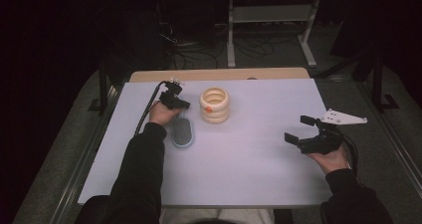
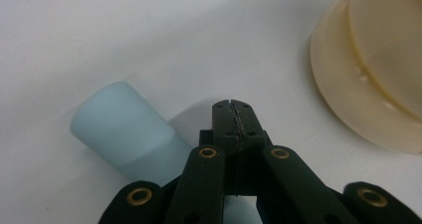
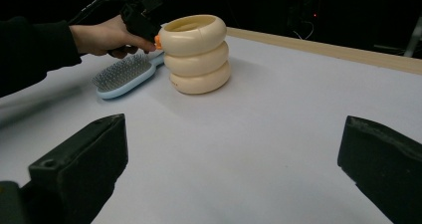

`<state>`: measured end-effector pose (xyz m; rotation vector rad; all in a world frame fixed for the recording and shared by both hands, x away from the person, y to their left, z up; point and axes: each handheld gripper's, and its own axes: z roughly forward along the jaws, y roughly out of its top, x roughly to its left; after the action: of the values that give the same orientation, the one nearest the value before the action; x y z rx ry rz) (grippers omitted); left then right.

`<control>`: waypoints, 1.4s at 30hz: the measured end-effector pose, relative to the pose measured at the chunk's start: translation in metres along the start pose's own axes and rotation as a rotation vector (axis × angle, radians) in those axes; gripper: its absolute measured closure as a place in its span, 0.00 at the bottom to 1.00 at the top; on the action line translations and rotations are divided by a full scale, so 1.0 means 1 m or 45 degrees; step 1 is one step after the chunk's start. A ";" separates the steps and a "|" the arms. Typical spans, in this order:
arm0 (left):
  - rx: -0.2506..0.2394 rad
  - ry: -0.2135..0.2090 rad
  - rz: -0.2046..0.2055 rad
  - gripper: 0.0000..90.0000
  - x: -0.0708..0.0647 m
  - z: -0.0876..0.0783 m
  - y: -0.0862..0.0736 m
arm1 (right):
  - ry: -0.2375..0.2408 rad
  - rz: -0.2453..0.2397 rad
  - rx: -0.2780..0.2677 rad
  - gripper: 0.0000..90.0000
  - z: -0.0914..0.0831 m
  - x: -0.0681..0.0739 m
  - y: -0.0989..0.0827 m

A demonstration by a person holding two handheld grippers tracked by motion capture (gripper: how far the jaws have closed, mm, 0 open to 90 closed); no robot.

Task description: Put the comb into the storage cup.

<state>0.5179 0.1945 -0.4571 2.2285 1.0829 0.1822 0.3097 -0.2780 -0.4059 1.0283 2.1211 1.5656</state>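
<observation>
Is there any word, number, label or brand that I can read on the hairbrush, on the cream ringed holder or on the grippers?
None: no legible text on the hairbrush, the cream ringed holder, the left gripper or the right gripper.

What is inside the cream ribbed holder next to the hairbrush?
The cream three-ringed plastic holder stands open-topped; its visible inner wall looks bare. Its bottom is hidden by the rim, so any contents cannot be ruled out.
</observation>
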 end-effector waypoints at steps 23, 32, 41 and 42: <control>0.057 0.025 0.011 1.00 0.013 -0.019 -0.015 | 0.030 0.001 -0.005 0.00 0.000 0.002 0.000; 0.084 0.030 0.030 1.00 0.012 -0.024 -0.017 | 0.034 0.001 -0.007 0.00 0.000 0.002 0.000; 0.088 0.025 0.021 1.00 0.015 -0.030 -0.024 | 0.033 0.000 0.004 0.00 0.001 0.003 0.000; 0.090 0.027 0.017 1.00 0.016 -0.030 -0.025 | 0.033 0.000 0.003 0.00 0.000 0.002 0.000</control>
<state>0.4999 0.2322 -0.4515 2.3015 1.1019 0.1765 0.3082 -0.2760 -0.4058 1.0145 2.1400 1.5856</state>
